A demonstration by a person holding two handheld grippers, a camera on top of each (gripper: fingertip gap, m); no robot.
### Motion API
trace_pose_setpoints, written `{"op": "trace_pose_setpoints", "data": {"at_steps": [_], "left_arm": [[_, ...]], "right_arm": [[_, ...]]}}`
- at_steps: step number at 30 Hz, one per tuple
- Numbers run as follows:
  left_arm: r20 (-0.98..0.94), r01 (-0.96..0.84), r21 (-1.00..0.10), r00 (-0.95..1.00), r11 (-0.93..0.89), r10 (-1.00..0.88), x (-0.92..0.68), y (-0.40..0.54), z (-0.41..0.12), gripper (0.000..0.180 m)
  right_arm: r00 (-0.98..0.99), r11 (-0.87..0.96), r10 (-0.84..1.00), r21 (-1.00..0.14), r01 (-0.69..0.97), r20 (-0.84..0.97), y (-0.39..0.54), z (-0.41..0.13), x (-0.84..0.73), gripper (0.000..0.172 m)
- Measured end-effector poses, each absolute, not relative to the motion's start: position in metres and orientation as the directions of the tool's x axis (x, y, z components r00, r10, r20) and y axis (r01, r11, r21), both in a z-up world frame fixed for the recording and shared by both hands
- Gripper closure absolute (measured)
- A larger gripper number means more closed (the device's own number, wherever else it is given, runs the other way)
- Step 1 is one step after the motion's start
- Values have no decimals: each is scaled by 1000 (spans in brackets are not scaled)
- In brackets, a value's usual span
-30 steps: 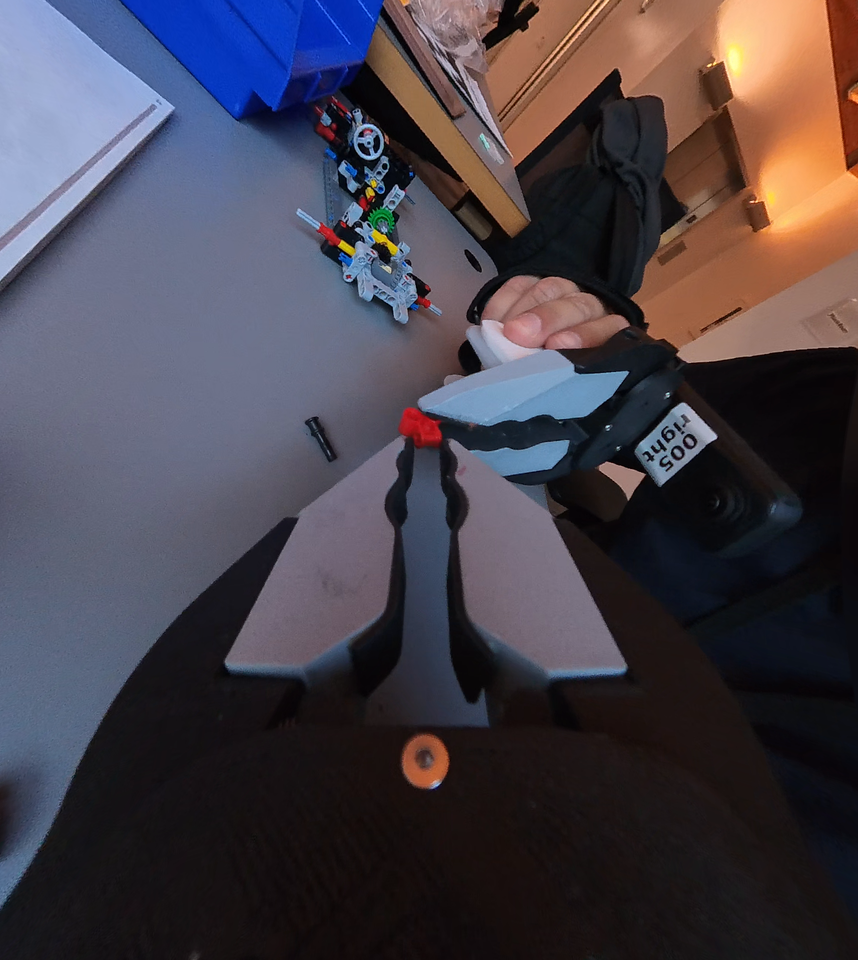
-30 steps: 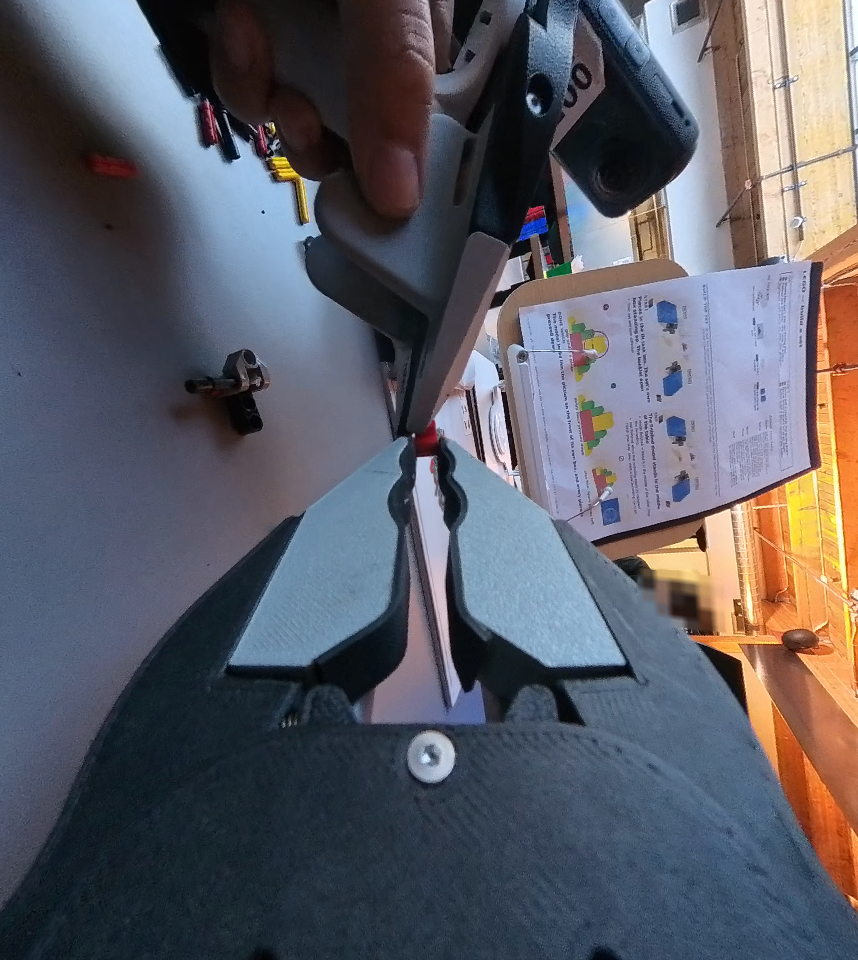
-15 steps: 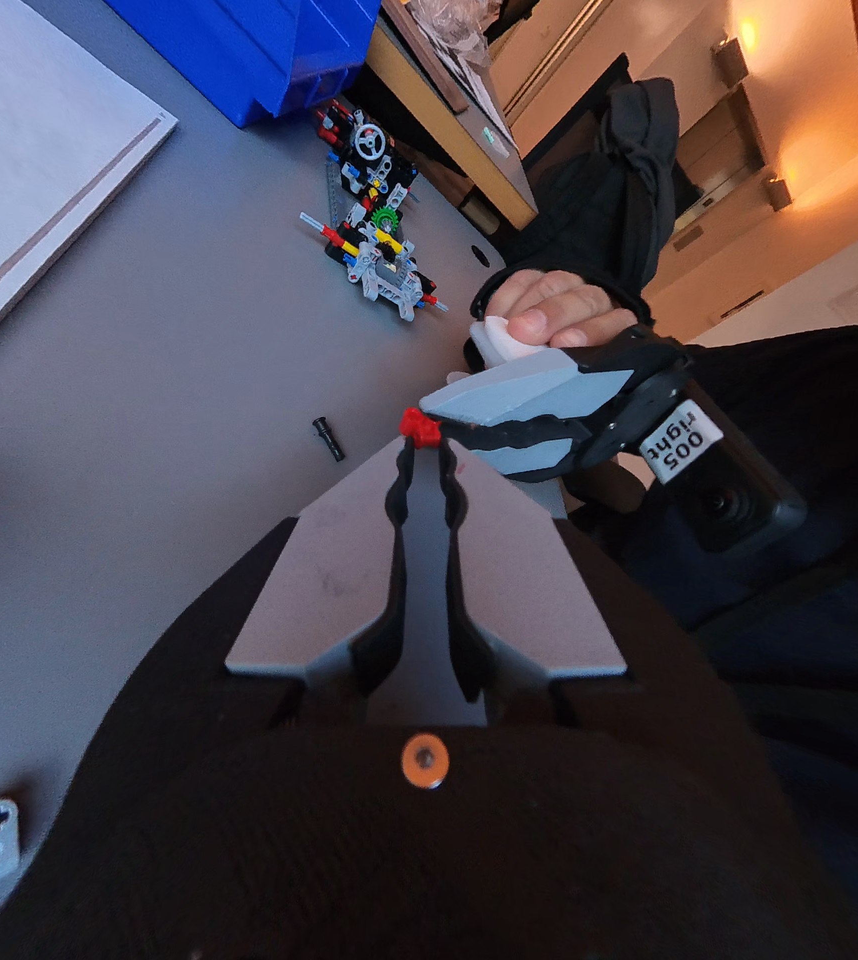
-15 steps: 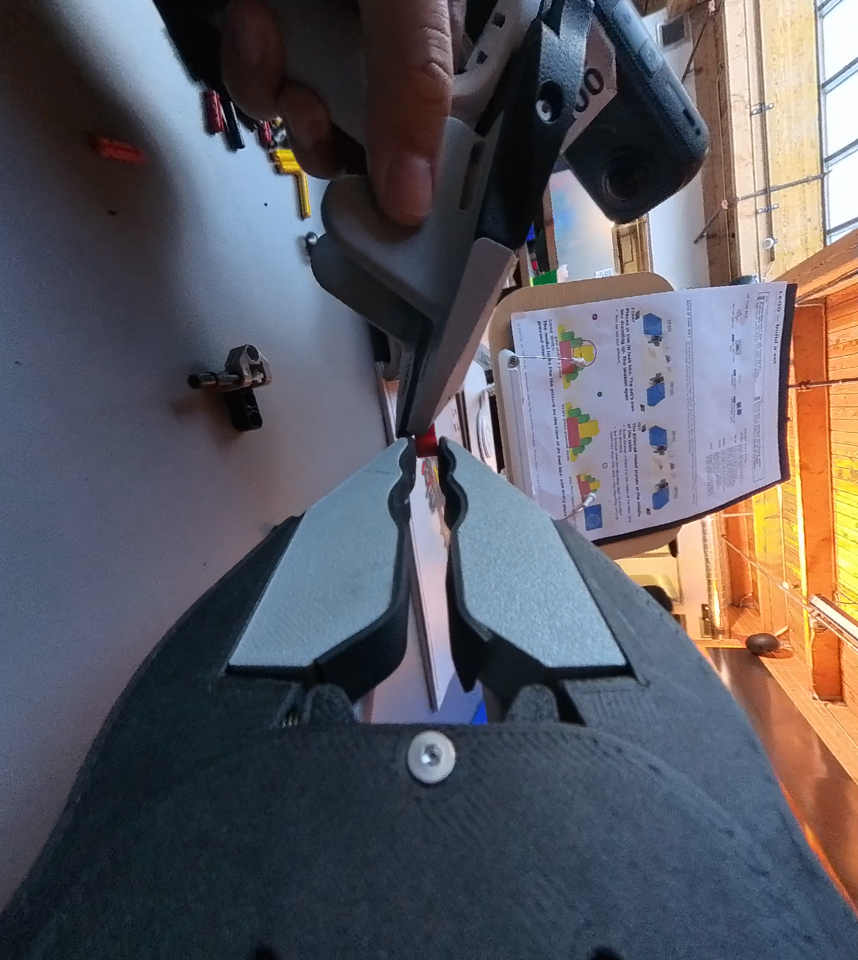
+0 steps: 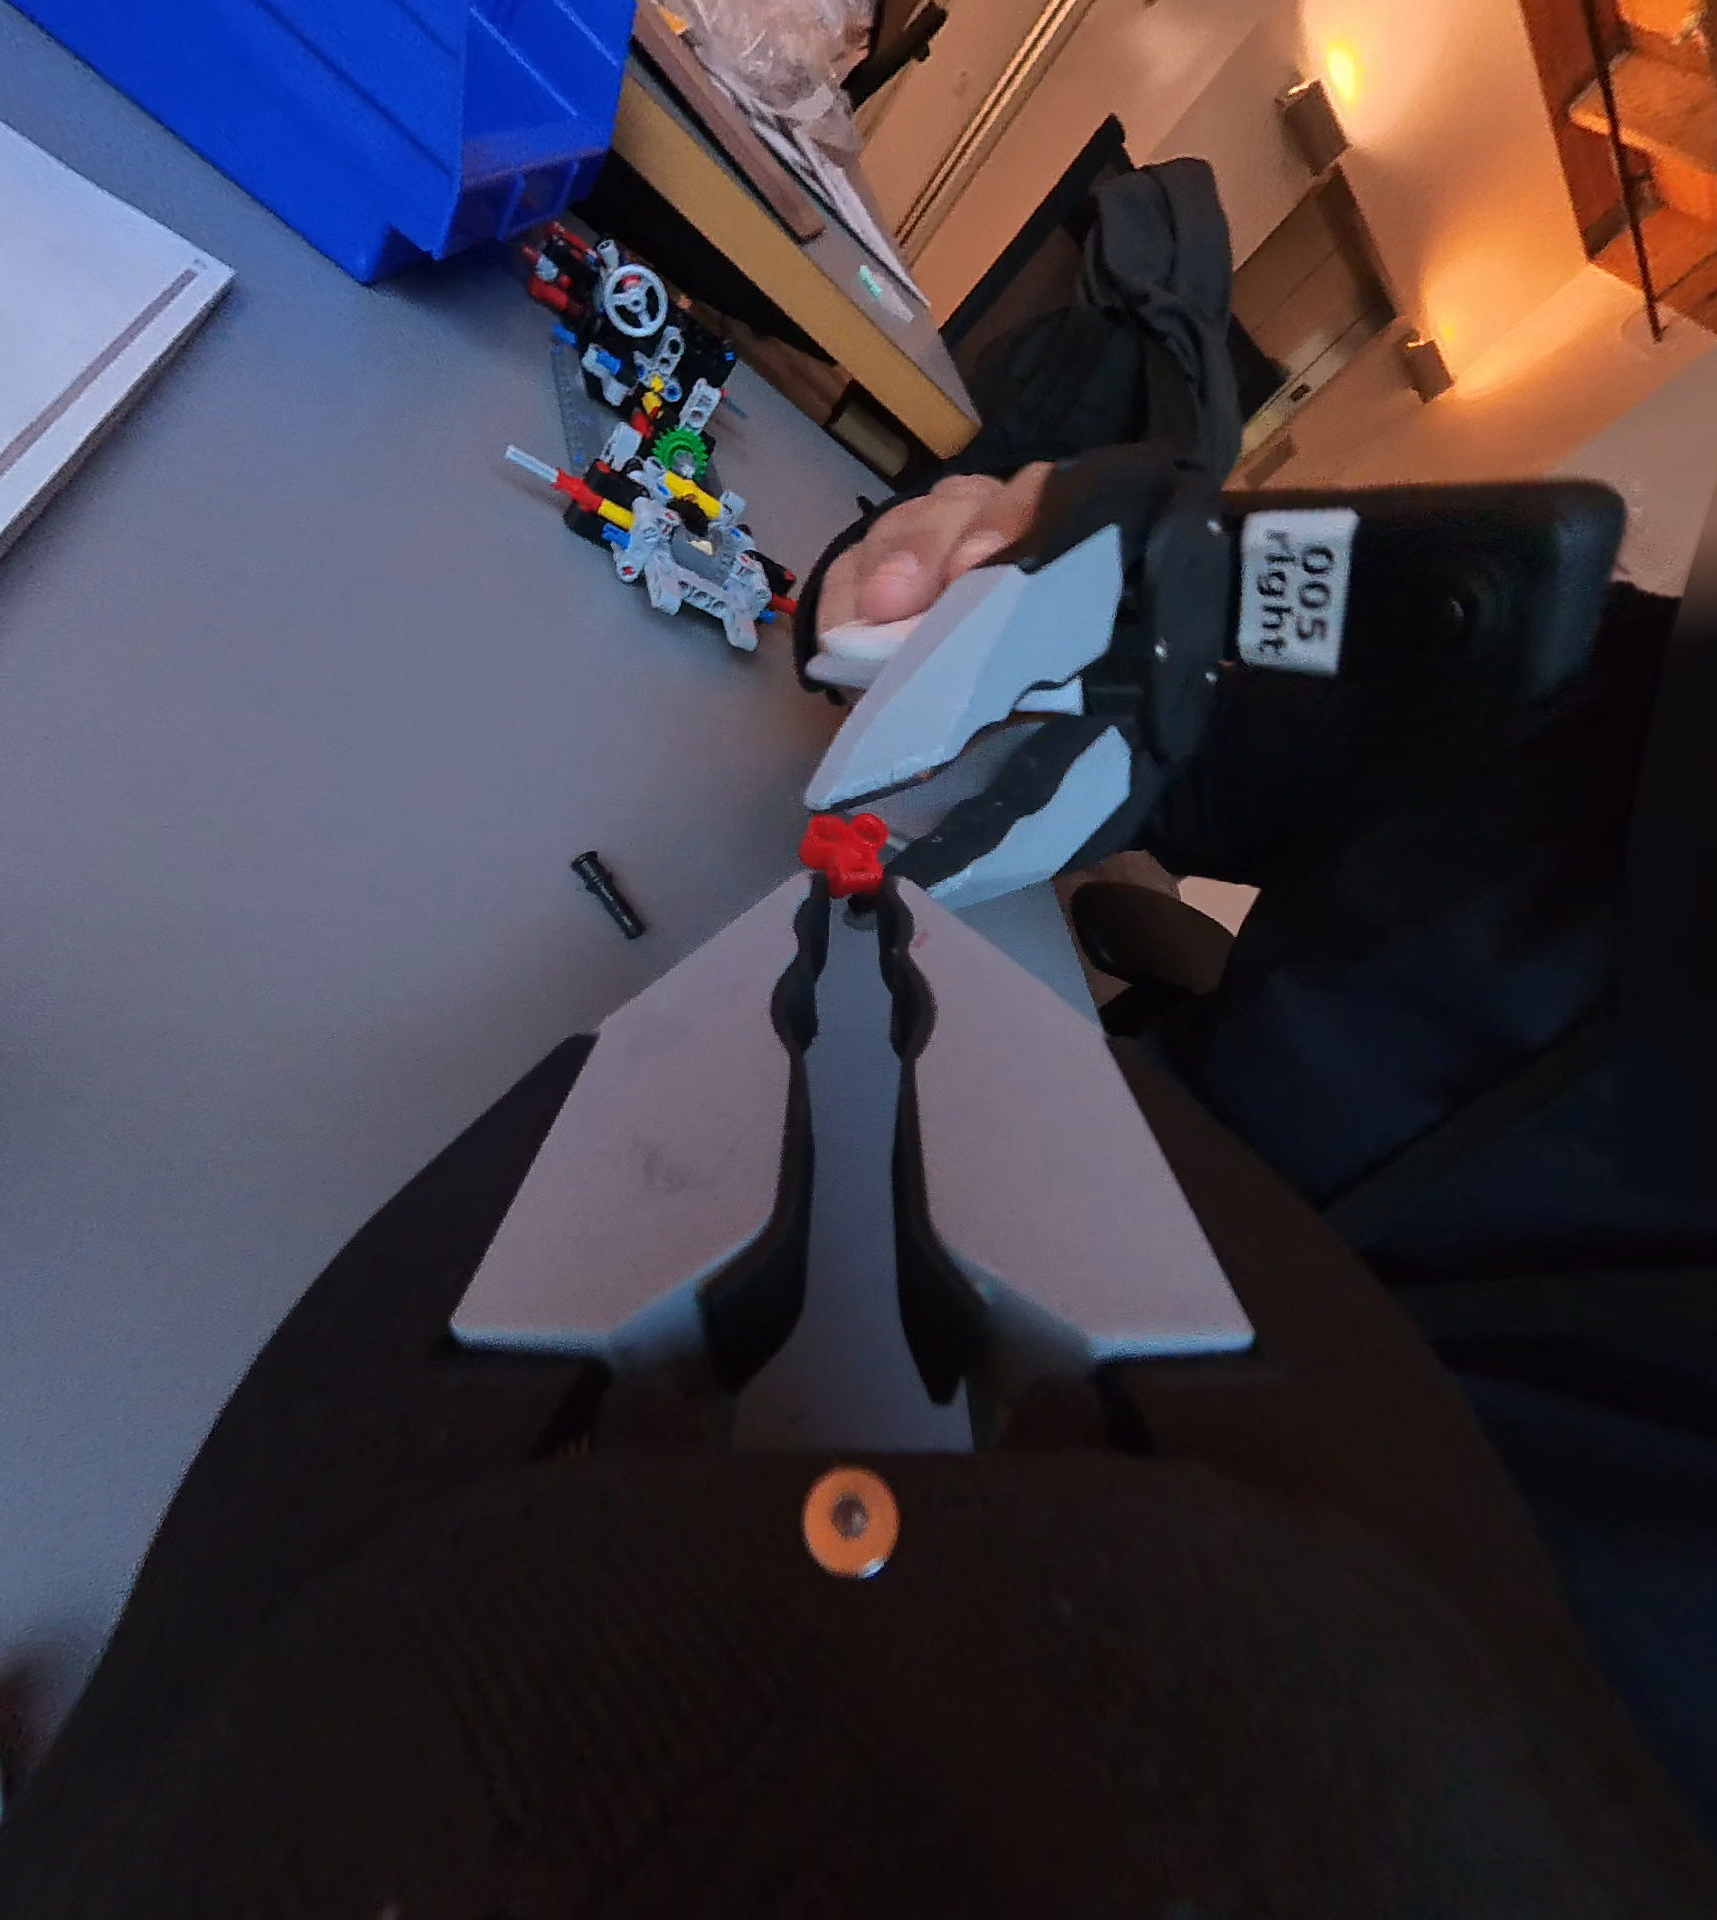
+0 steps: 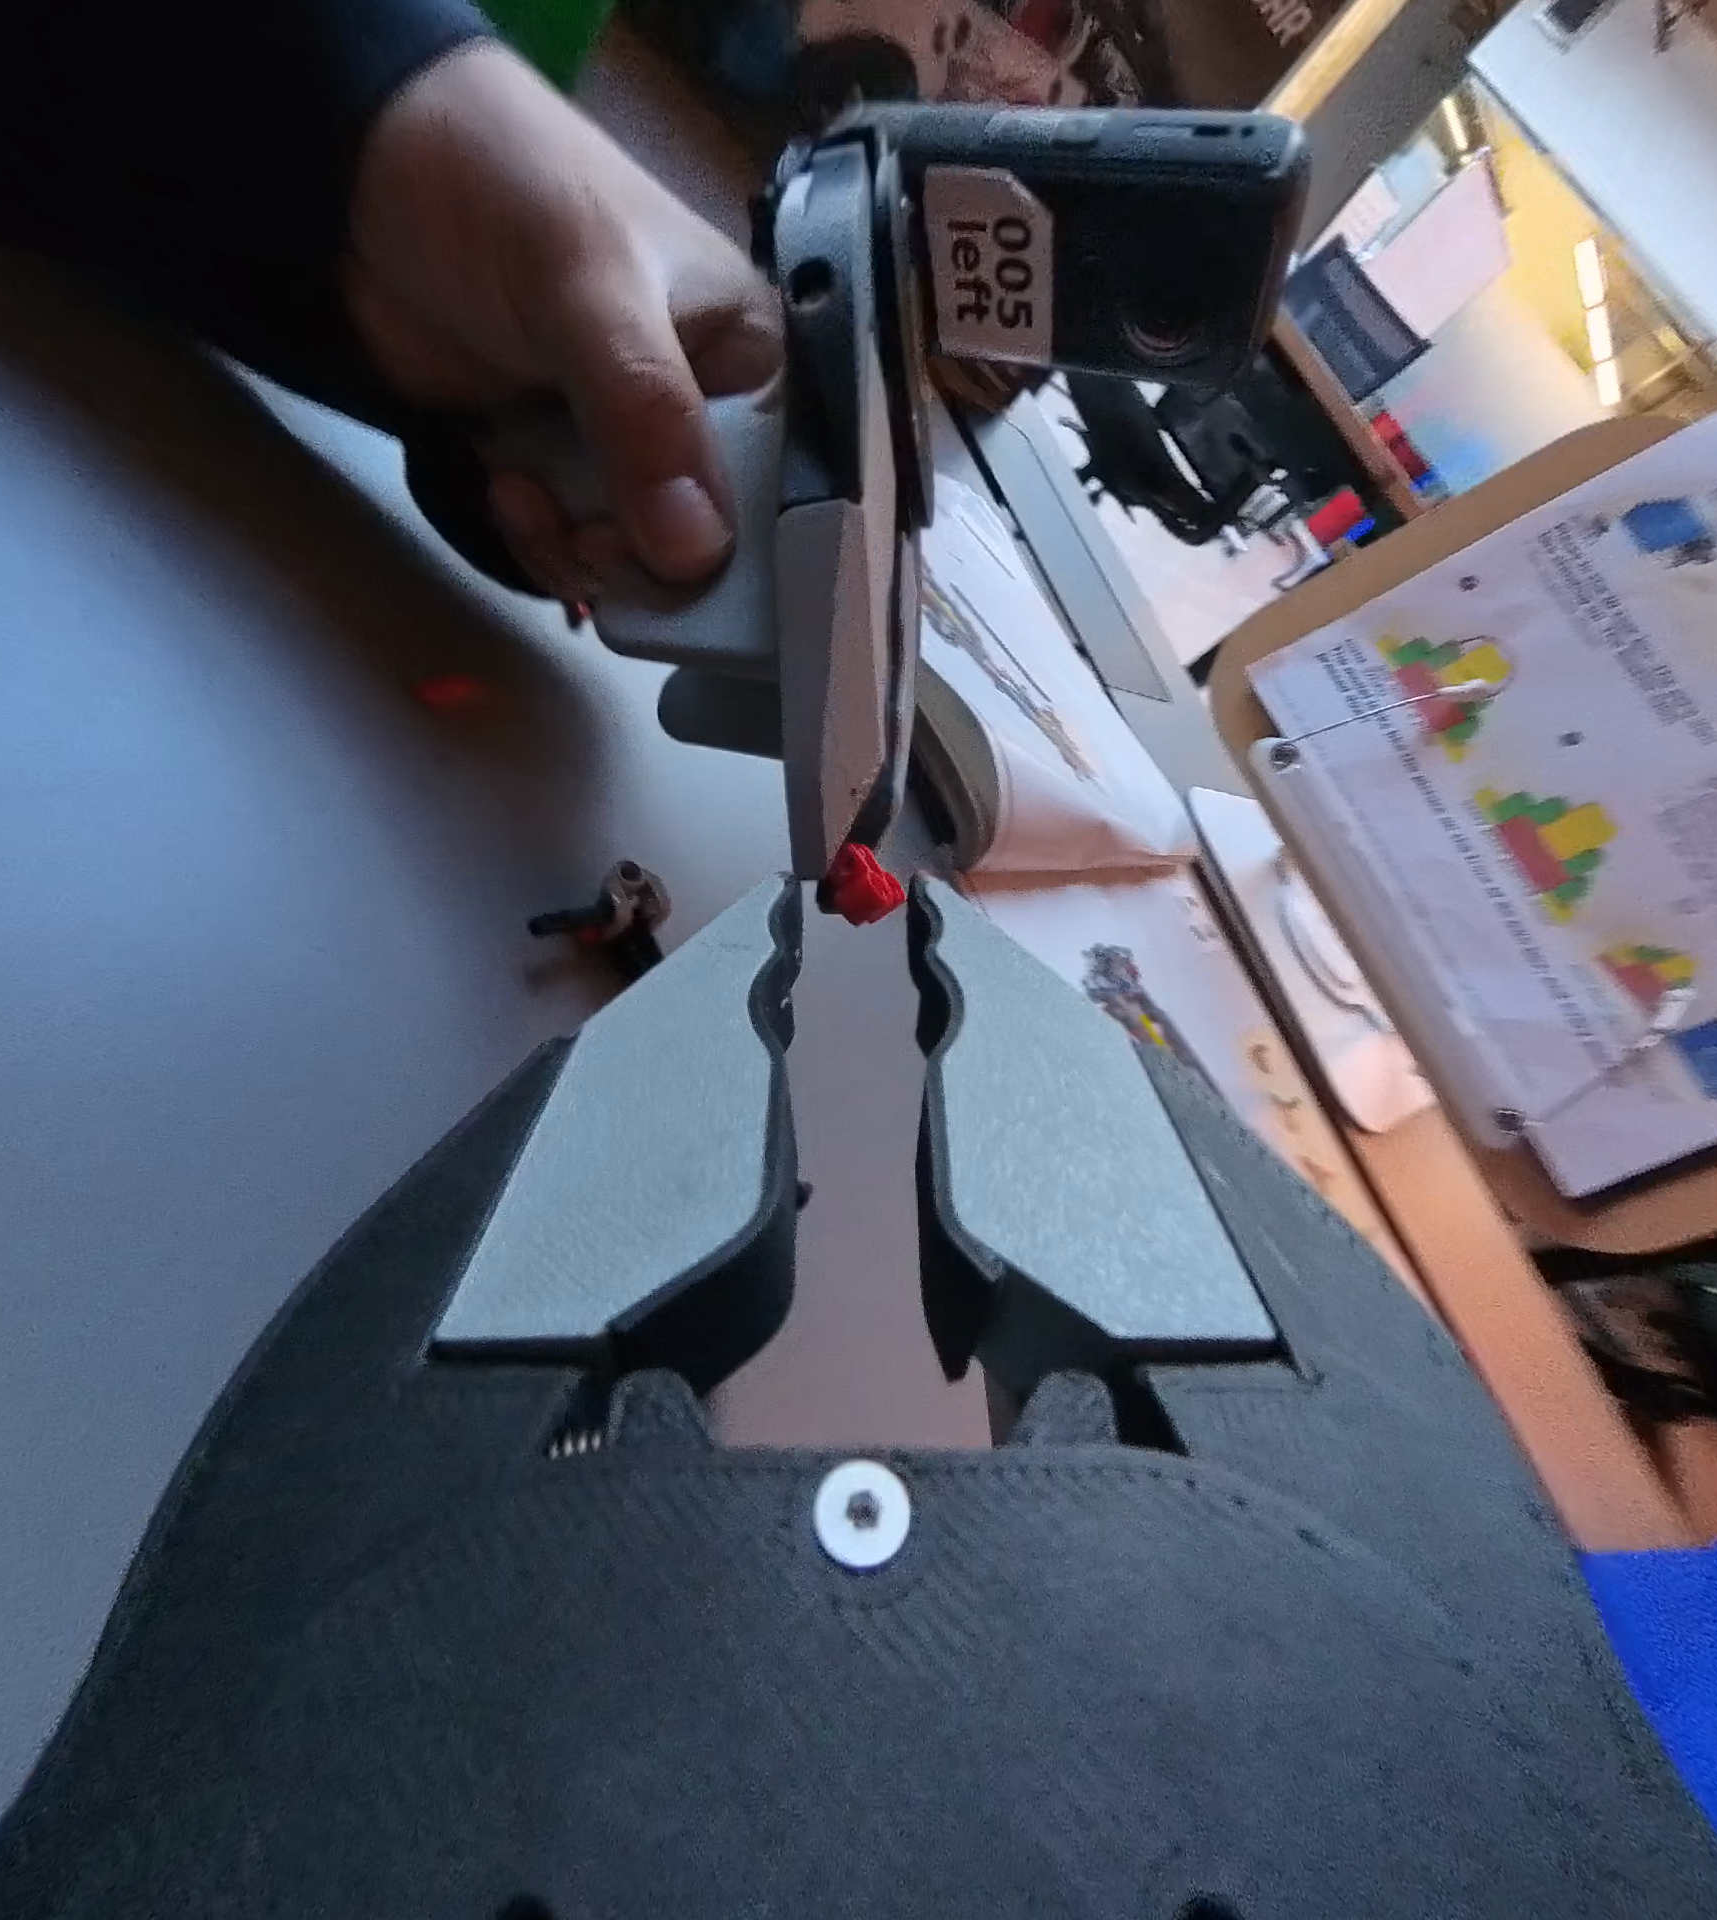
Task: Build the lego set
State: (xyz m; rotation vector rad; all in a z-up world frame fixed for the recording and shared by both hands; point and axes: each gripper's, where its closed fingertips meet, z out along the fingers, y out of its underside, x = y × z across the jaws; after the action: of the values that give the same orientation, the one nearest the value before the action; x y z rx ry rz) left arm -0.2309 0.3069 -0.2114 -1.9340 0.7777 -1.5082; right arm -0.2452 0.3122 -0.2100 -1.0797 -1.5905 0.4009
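Red piece [image 5: 841,854] base hidden in left tongs [image 5: 852,902].

Each camera sits on its own gripper behind the two fingers and looks forward along them. The left wrist view looks down across the grey table [image 5: 210,779], rolled sideways, toward the right gripper [image 5: 864,821] close ahead. The right wrist view faces the opposite way at equally close range, toward the left gripper [image 6: 849,852], with an instruction sheet [image 6: 1560,831] beyond, somewhat blurred. Both views share the small red piece [image 5: 841,854] at the fingertips, the table, and probably little else.
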Motion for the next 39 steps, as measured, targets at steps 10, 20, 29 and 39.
{"op": "trace_pose_setpoints", "data": {"at_steps": [10,20,29,39], "left_arm": [[389,-130,-904,136,-406,-911,-221,288,-199,173],[259,-199,-935,174,-292,-950,-224,288,-209,173],[215,-209,-947,158,-245,-964,-222,283,-207,173],[245,-210,-943,96,-260,-965,-219,274,-207,173]], "right_arm": [[-131,276,960,-920,279,249,292,-207,-241,156],[-177,249,963,-922,295,204,291,-214,-240,154],[-232,224,958,-944,243,168,285,-204,-234,156],[-284,224,946,-949,222,157,278,-200,-230,161]]}}
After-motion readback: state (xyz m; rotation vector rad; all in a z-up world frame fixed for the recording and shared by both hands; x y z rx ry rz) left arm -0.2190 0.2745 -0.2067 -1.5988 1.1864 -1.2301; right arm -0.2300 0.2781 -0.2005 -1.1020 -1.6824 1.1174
